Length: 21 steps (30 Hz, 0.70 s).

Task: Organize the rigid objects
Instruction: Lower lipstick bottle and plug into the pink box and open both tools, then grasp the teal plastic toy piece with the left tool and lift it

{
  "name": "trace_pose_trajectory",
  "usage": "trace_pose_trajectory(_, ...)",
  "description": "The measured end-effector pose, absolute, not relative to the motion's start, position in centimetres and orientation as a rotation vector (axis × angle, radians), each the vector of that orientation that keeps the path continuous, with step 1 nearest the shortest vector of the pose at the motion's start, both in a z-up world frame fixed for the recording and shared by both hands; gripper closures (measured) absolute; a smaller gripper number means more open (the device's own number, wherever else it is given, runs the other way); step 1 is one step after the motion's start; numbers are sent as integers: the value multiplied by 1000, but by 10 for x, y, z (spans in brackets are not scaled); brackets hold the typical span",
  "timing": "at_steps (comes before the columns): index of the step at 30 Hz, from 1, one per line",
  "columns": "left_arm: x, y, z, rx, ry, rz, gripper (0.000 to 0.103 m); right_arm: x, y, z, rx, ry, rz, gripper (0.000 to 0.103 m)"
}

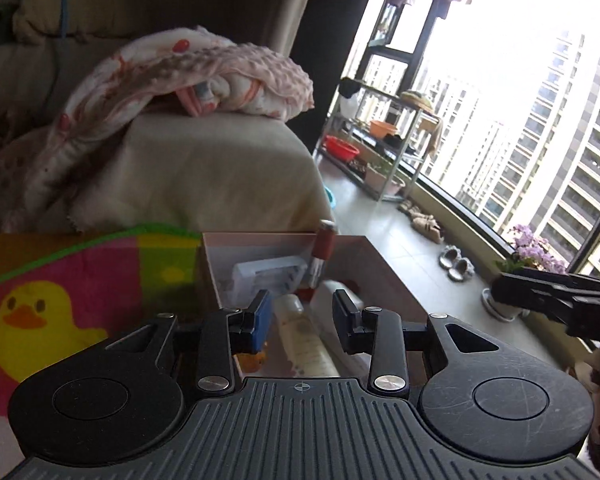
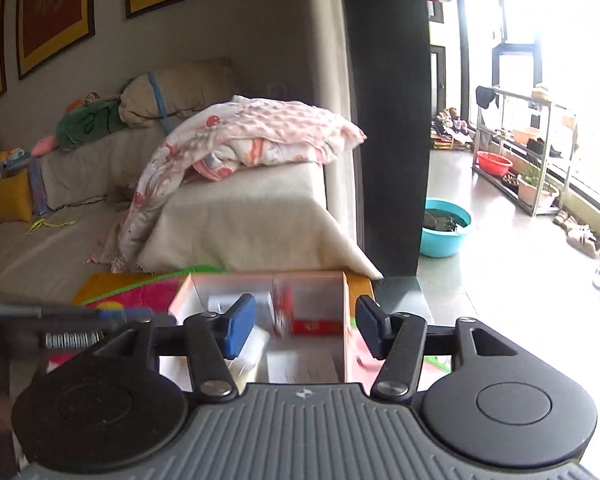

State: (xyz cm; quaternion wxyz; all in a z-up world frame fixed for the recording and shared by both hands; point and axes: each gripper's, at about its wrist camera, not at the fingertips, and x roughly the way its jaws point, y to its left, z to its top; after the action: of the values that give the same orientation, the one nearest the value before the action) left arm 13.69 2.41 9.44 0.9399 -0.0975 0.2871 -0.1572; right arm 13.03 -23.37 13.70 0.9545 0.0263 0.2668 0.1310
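Pink cardboard box [image 1: 384, 268] on the worktop holds a cream bottle [image 1: 308, 344], lying flat: smooth, light, likely slippery; I would grip its mid-body crosswise. My left tongs [image 1: 300, 316] and right tongs [image 2: 306, 326] stand apart, empty.

The left tongs [image 1: 300, 316] look like matt black plastic with shiny metal rivets and one blue rubbery pad. The box [image 1: 384, 268] at lower centre seems smooth pink cardboard, and a glossy plastic bottle [image 1: 308, 344] lies in it. At lower left lies a fuzzy terry duck towel [image 1: 60, 304]. At upper centre sits a nubby, dotted blanket [image 1: 204, 76].
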Motion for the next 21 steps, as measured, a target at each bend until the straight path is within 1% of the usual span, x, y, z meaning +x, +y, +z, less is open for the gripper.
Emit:
trace_pose_trajectory(1, 125, 25, 92, -187, 563, -323, 66, 117, -242, 130, 53, 536, 272, 29)
trace_pose_trajectory(3, 95, 27, 83, -171, 540, -354, 66, 89, -254, 114, 41, 527, 275, 21)
trace_pose_trajectory(5, 66, 26, 72, -161, 547, -385, 66, 69, -259, 95, 13, 547, 289, 21)
trace_pose_trajectory(10, 13, 28, 45, -178, 599, -424, 66, 46, -256, 46, 21, 674, 319, 21)
trace_pose_trajectory(14, -9, 32, 34, -215, 630, -423, 66, 40, -250, 21, 97, 729, 322, 21)
trace_pose_trajectory(18, -15, 37, 28, -270, 634, -389, 66, 54, -237, 5, 141, 762, 323, 23)
trace_pose_trajectory(19, -15, 37, 27, -267, 633, -378, 66, 54, -231, 7, 132, 749, 328, 35)
trace_pose_trajectory(20, -16, 38, 27, -264, 633, -366, 66, 54, -225, 9, 121, 755, 364, 45)
trace_pose_trajectory(21, -16, 38, 27, -263, 632, -357, 66, 54, -217, 11, 113, 771, 411, 62)
